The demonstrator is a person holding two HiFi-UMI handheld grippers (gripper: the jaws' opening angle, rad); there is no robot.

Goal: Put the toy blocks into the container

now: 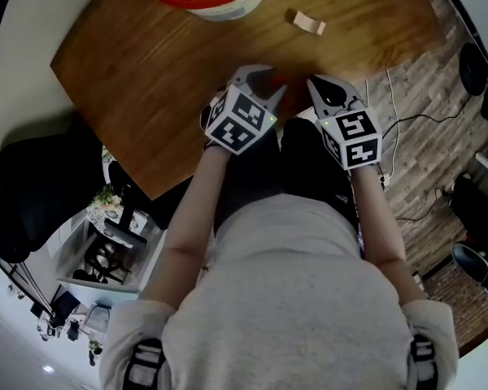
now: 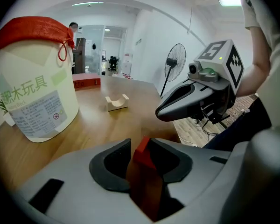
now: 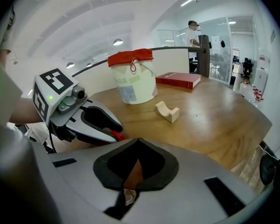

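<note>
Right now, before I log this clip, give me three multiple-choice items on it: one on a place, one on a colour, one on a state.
1. Where is the pale arch block?
A) on a chair
B) on the table, in no claw
C) on the floor

2. What colour is the thing the left claw grips?
A) blue
B) green
C) red

3. How is the right claw?
A) shut, empty
B) wide open
C) shut on the arch block

Answers:
1 B: it lies on the bare table, a little way from the bucket.
2 C: a red block sits between that claw's tips.
3 A: its tips meet with nothing between them.
</note>
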